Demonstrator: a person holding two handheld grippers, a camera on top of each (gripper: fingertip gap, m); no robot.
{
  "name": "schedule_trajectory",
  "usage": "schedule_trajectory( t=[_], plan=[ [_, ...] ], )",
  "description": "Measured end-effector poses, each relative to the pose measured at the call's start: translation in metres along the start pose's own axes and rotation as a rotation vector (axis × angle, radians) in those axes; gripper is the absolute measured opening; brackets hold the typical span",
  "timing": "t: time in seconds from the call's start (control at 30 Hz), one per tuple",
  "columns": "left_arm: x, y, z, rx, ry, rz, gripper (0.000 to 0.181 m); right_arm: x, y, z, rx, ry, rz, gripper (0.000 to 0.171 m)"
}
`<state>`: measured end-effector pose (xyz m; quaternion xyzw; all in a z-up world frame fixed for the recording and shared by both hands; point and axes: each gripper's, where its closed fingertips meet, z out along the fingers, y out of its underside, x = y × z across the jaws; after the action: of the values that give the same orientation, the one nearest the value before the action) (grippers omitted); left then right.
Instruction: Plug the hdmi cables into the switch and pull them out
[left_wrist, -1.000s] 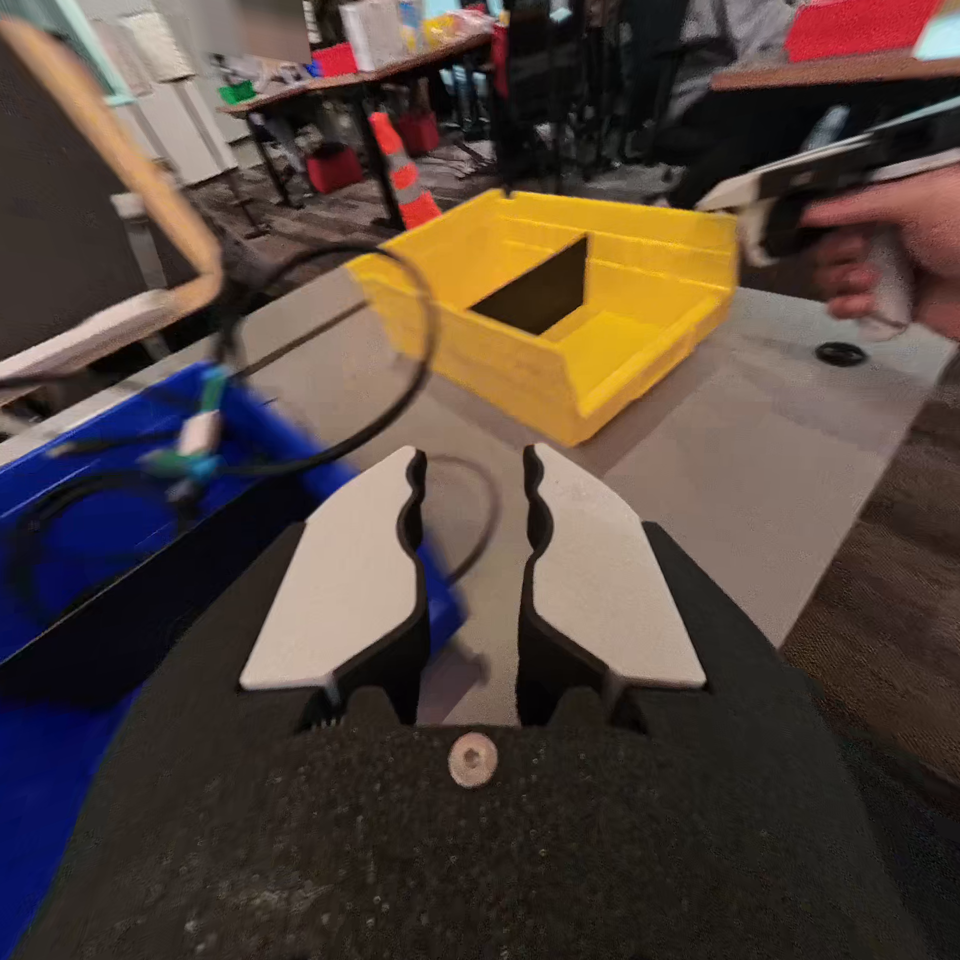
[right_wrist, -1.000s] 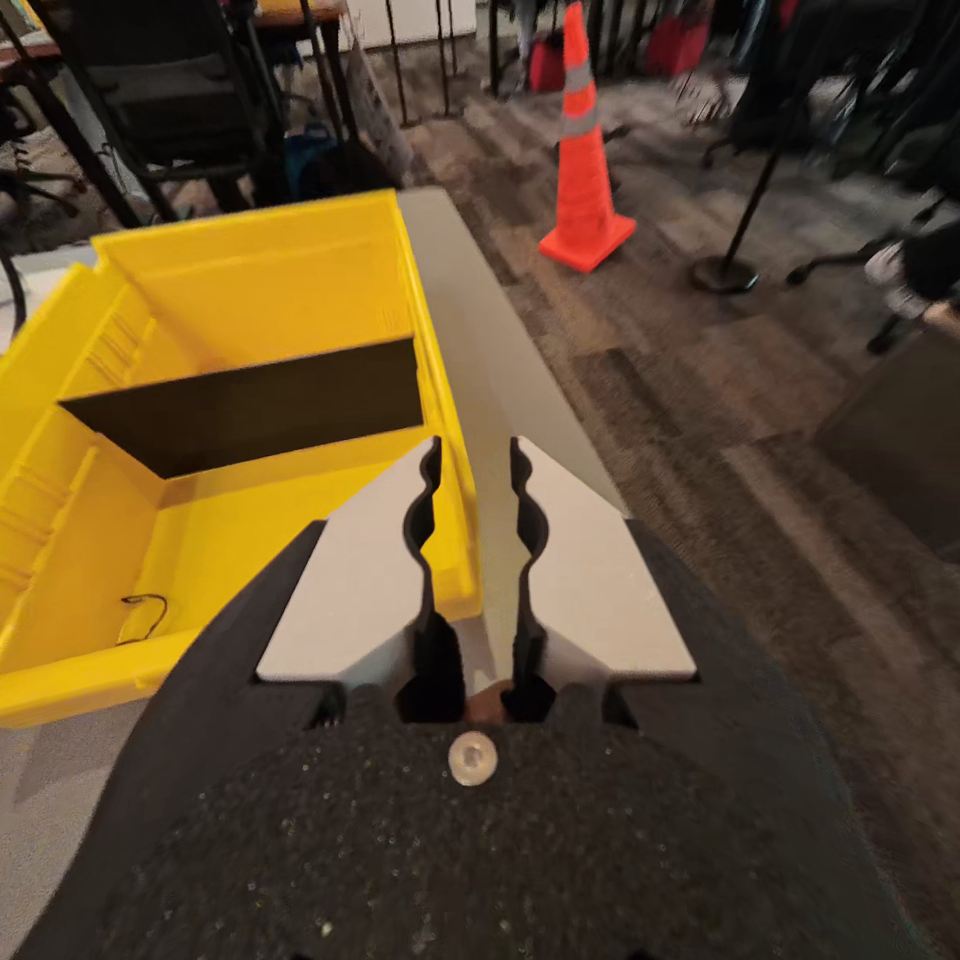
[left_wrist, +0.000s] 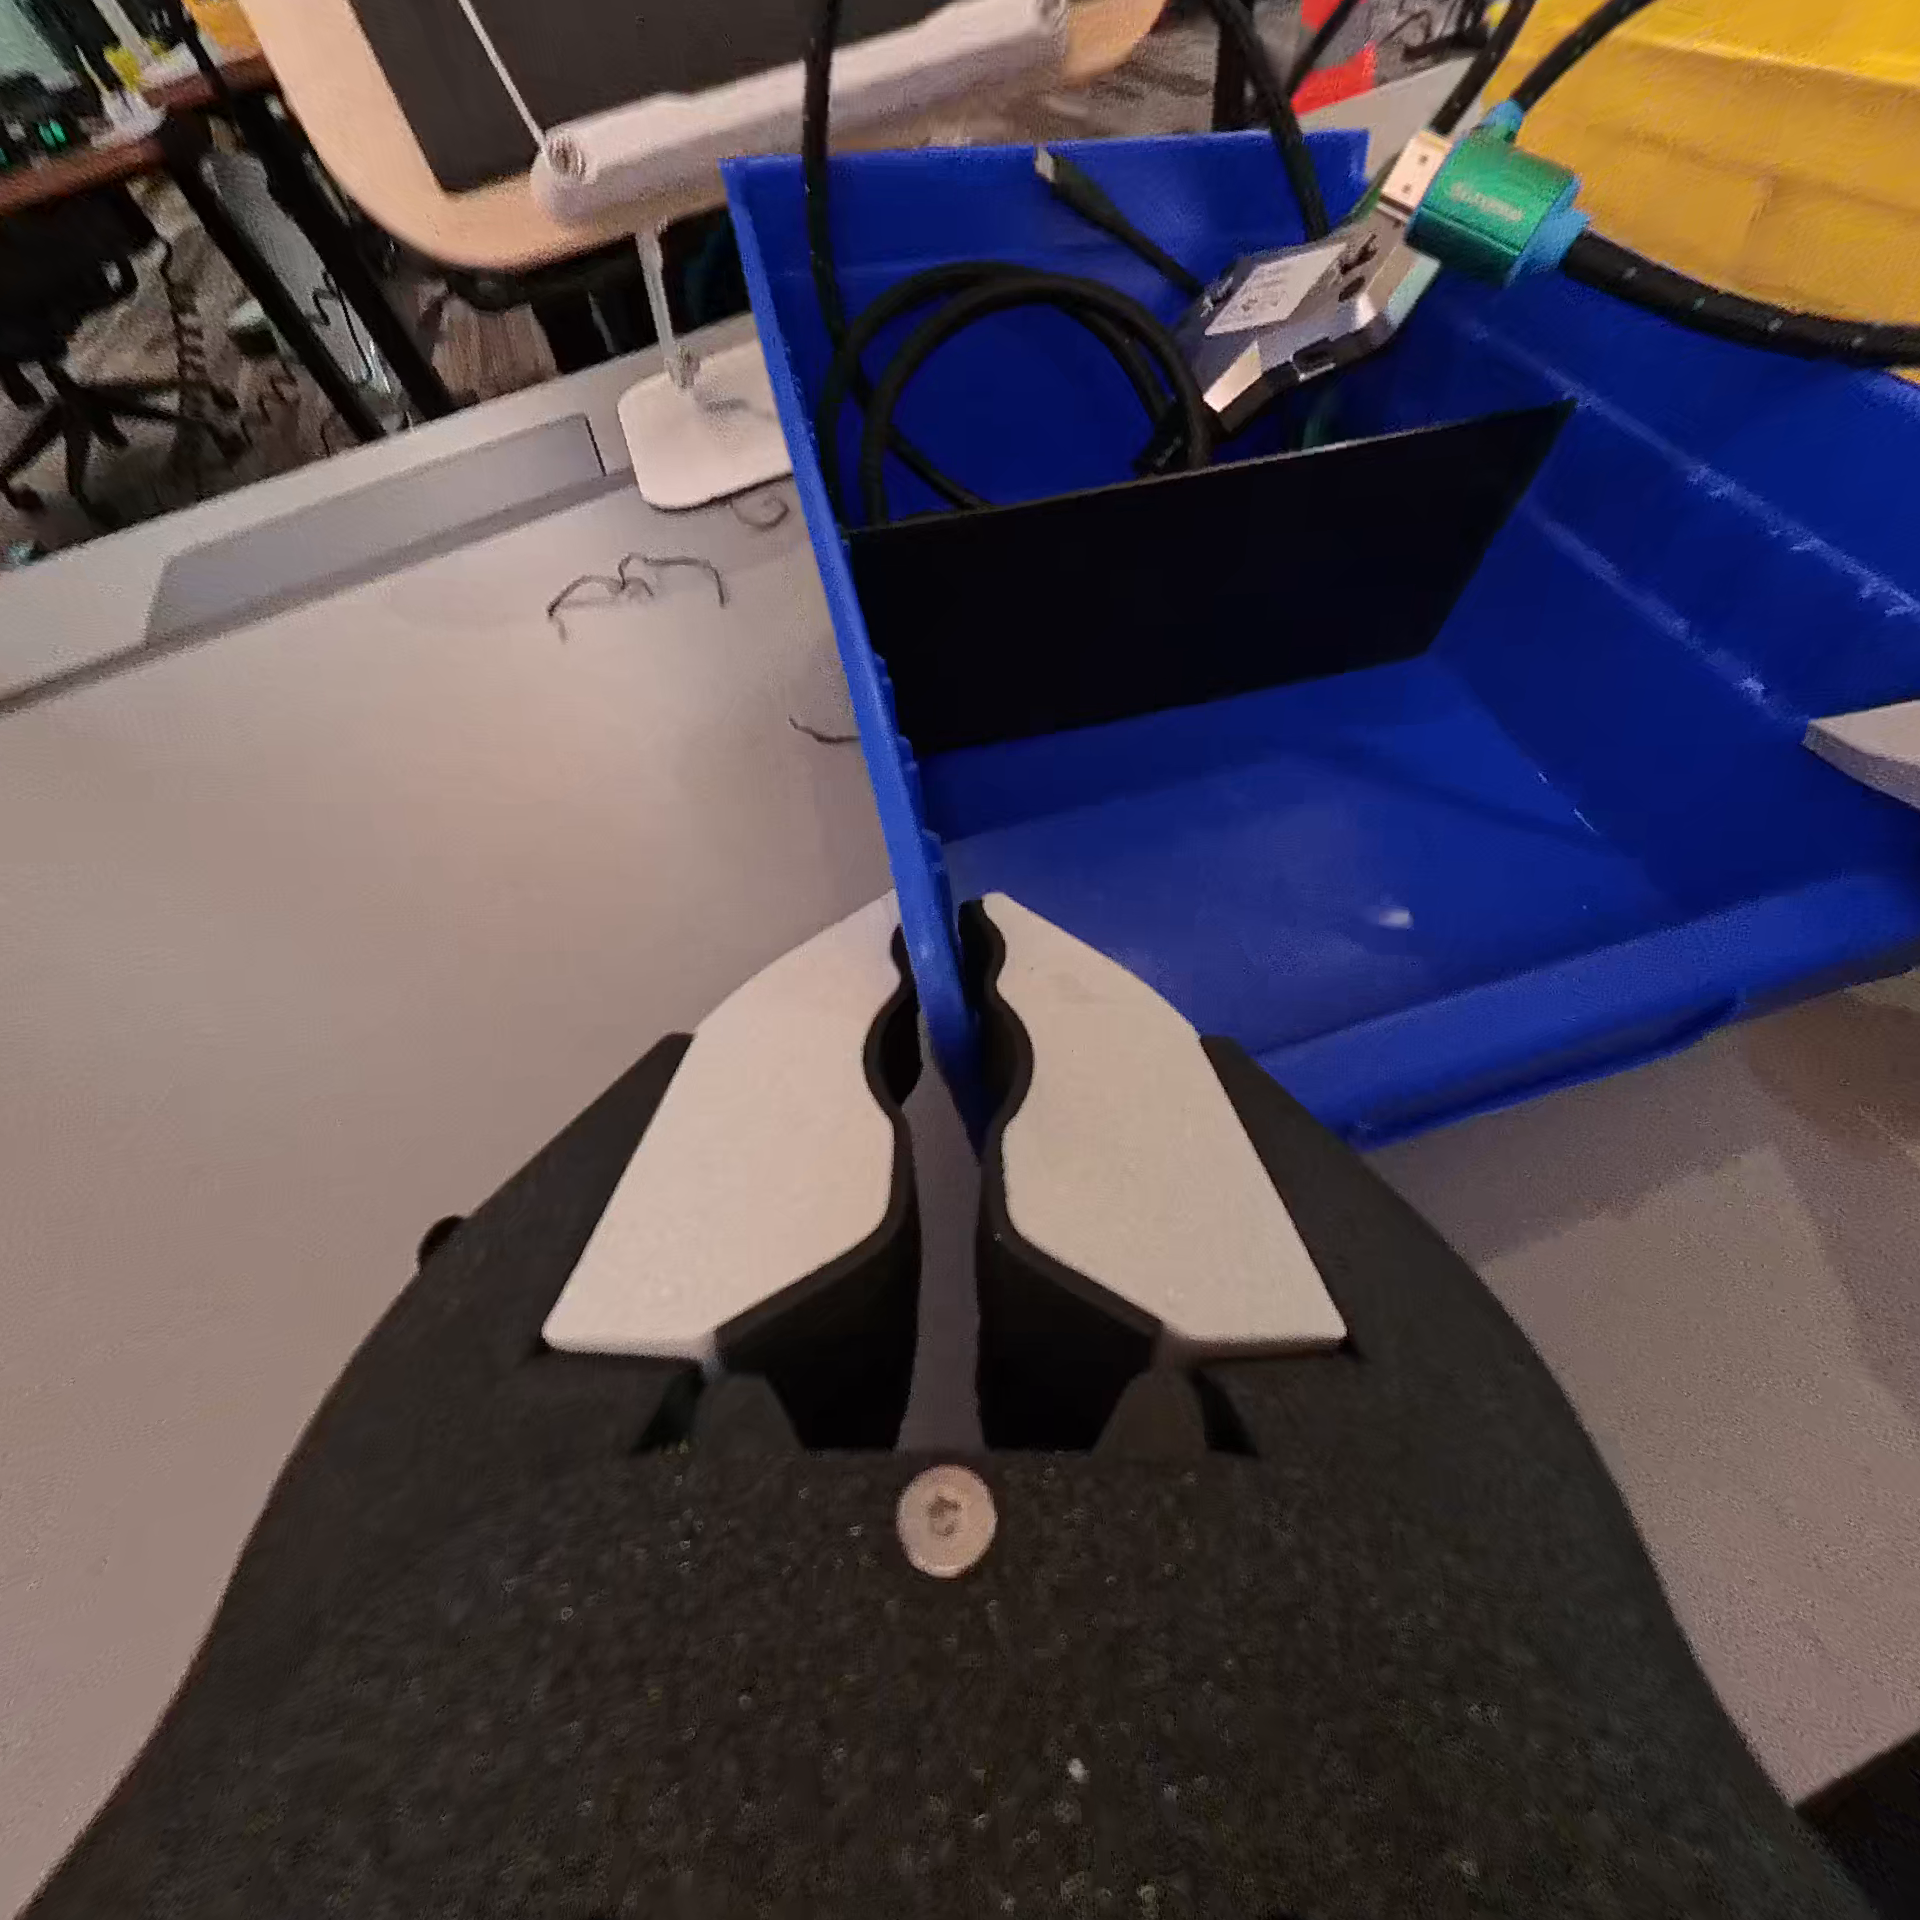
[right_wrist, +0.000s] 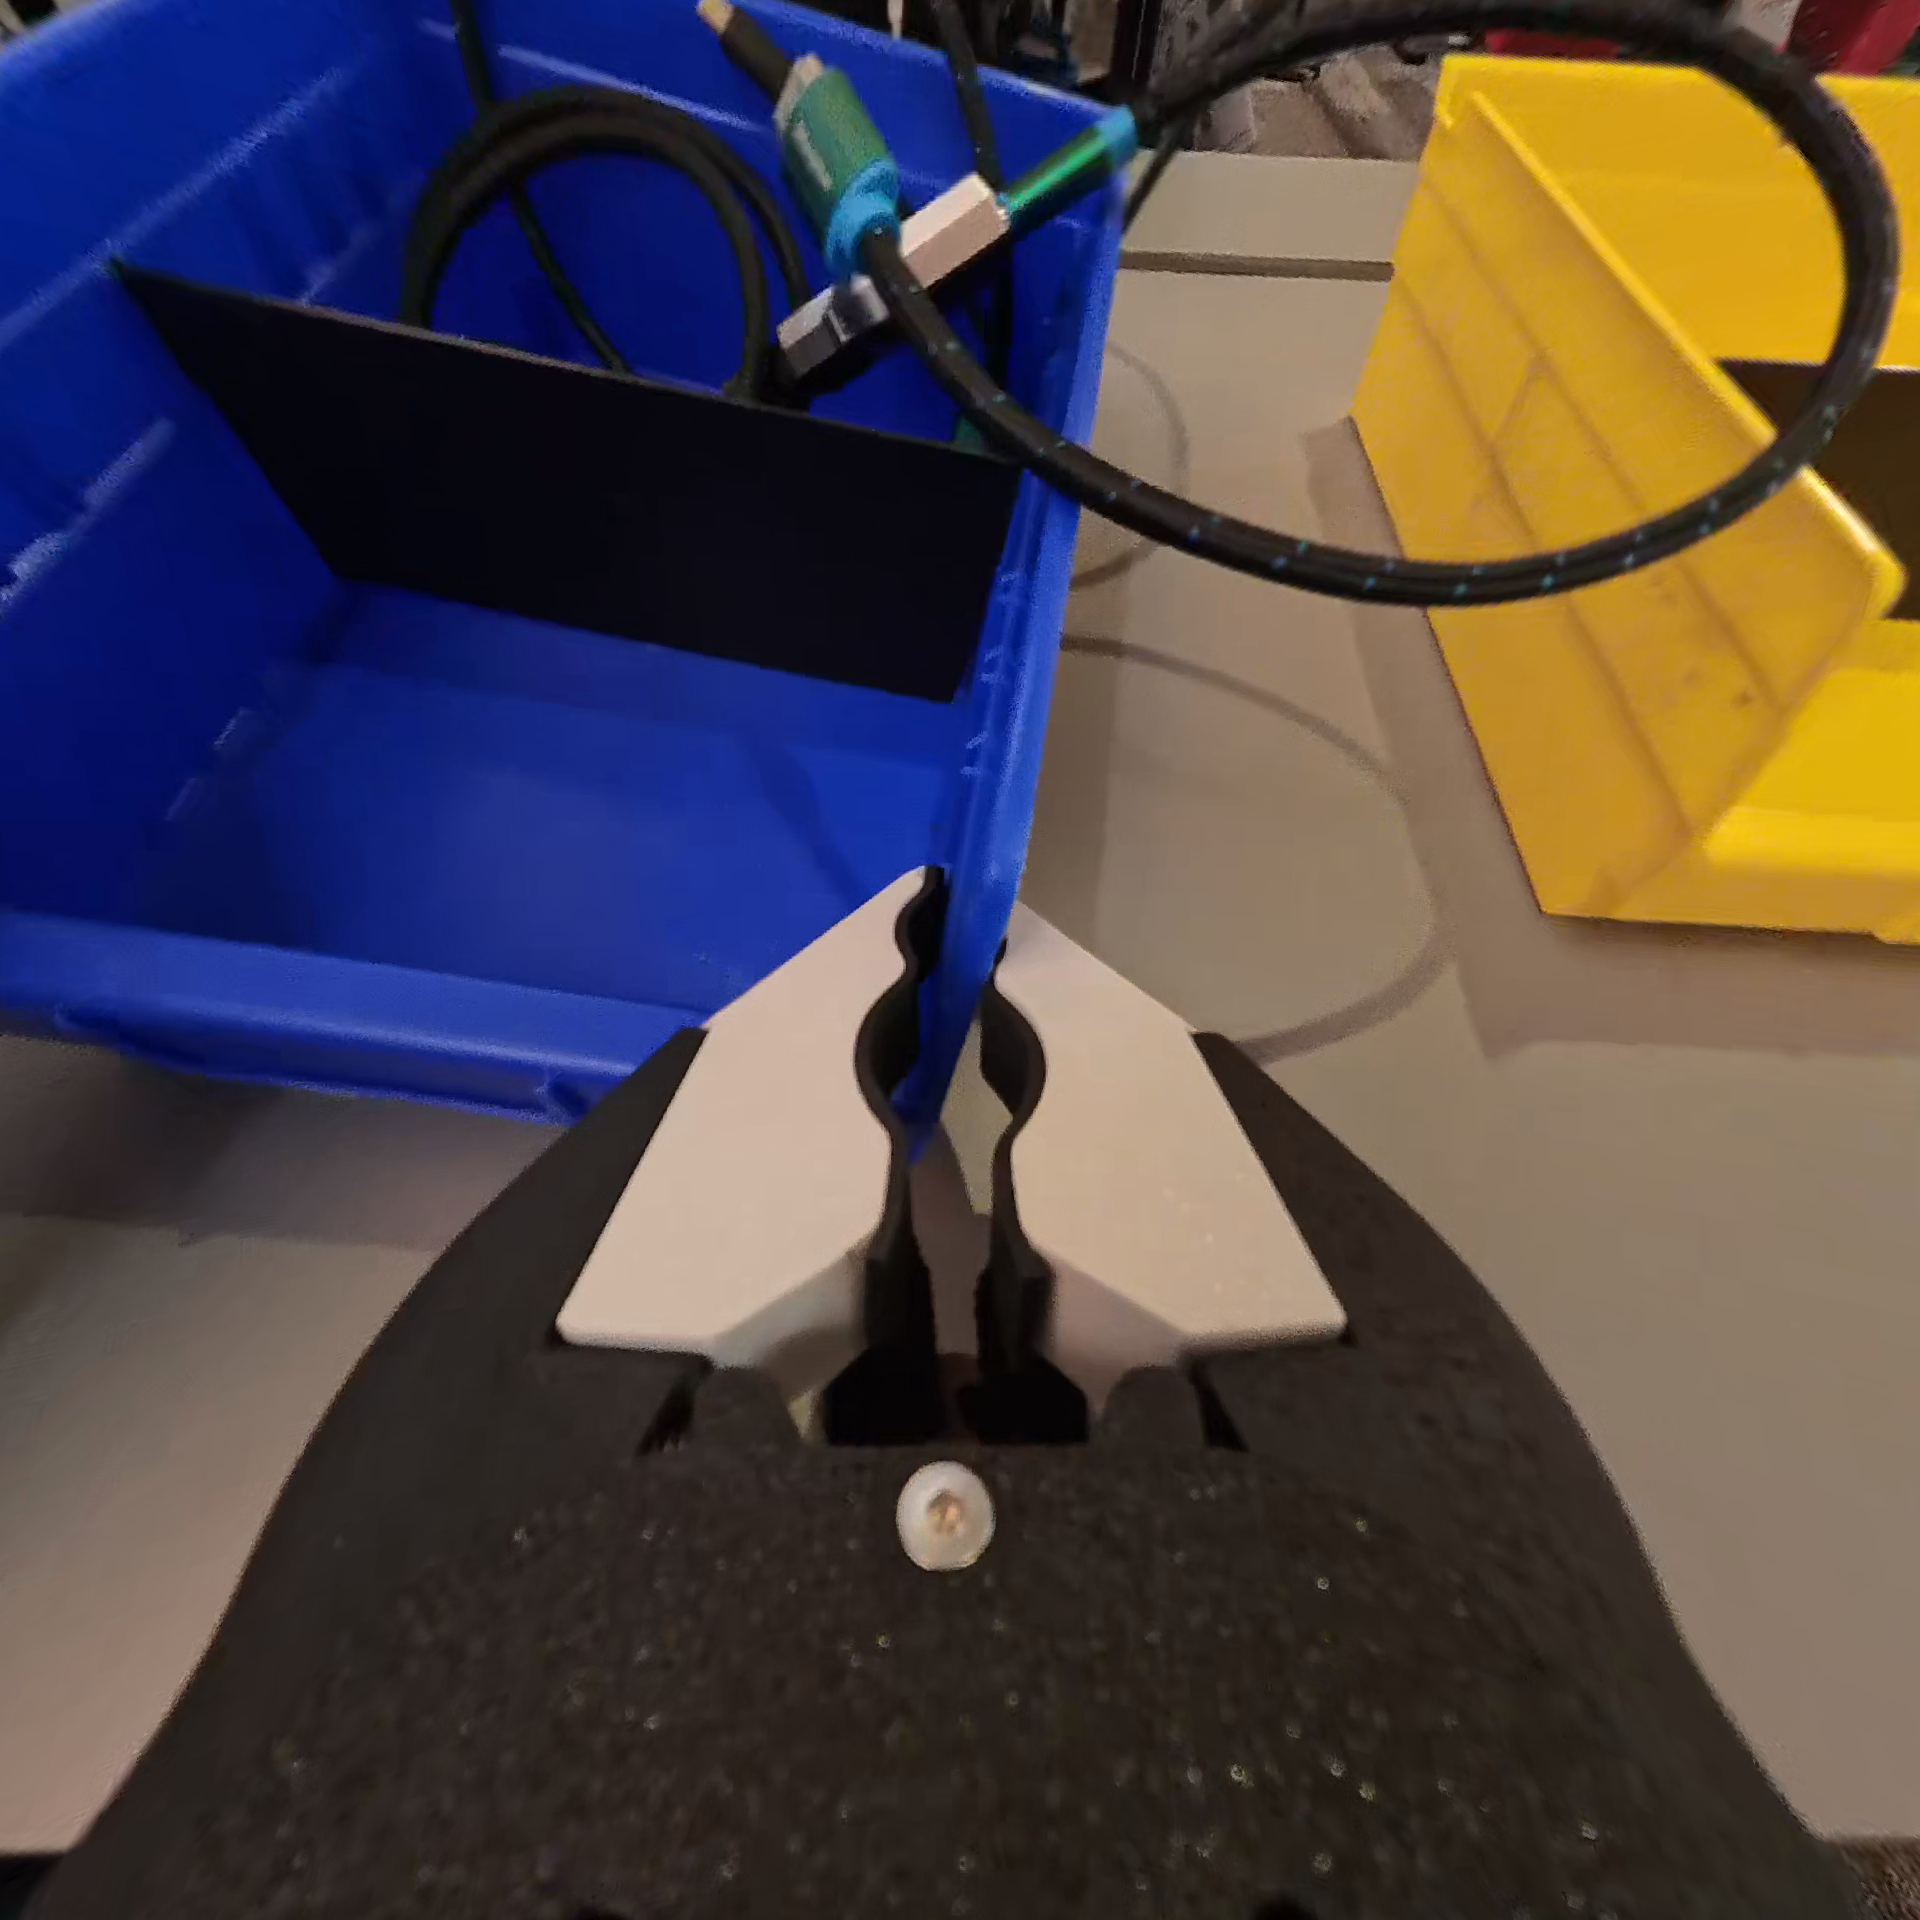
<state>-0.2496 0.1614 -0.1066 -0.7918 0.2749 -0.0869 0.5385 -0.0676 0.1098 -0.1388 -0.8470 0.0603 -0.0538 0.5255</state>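
A blue bin (left_wrist: 1714, 582) with a black divider (left_wrist: 1143, 603) stands on the grey table. Its back compartment holds a silver switch (left_wrist: 1288, 322), a green HDMI plug (left_wrist: 1486, 208) joined to it, and coiled black cables (left_wrist: 997, 312). My left gripper (left_wrist: 940, 920) is shut on the bin's left wall near the front corner. My right gripper (right_wrist: 961, 904) is shut on the bin's (right_wrist: 312, 997) right wall. In the right wrist view the switch (right_wrist: 894, 281) and a green plug (right_wrist: 831, 156) lie behind the divider. A braided black cable (right_wrist: 1558, 582) loops out over the wall.
A yellow bin (right_wrist: 1610, 623) stands to the right of the blue one, and the cable loop hangs between them. A white stand base (left_wrist: 707, 436) and thin wire scraps (left_wrist: 634, 592) lie on the table left of the blue bin. The front compartment holds nothing. My right fingertips sit around 20 cm from my left ones.
Both grippers have moved from open positions near the yellow bin to the blue bin. Each has closed on one of its side walls.
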Motion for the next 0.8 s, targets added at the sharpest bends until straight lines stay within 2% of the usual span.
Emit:
schedule_trajectory(
  t=[0.2,0.3,0.4,0.5,0.63,0.8],
  plan=[
    [-0.009,-0.029,-0.028,0.163,-0.016,0.027,0.004,-0.002,-0.028,-0.031,0.142,0.041,0.000,0.001],
    [-0.038,-0.042,-0.050,0.276,-0.056,0.052,0.004,-0.027,-0.050,-0.047,0.244,0.046,-0.055,0.002],
    [-0.085,-0.044,-0.076,0.354,-0.121,0.087,0.004,-0.073,-0.068,-0.057,0.329,0.020,-0.138,0.004],
    [-0.142,-0.032,-0.100,0.384,-0.154,0.066,0.004,-0.134,-0.079,-0.062,0.369,-0.030,-0.180,0.006],
    [-0.213,0.001,-0.131,0.347,-0.219,-0.043,0.003,-0.217,-0.084,-0.057,0.359,-0.090,-0.222,0.005],
    [-0.271,0.041,-0.148,0.265,-0.303,-0.162,0.003,-0.292,-0.082,-0.033,0.279,-0.176,-0.224,0.003]
  ],
)
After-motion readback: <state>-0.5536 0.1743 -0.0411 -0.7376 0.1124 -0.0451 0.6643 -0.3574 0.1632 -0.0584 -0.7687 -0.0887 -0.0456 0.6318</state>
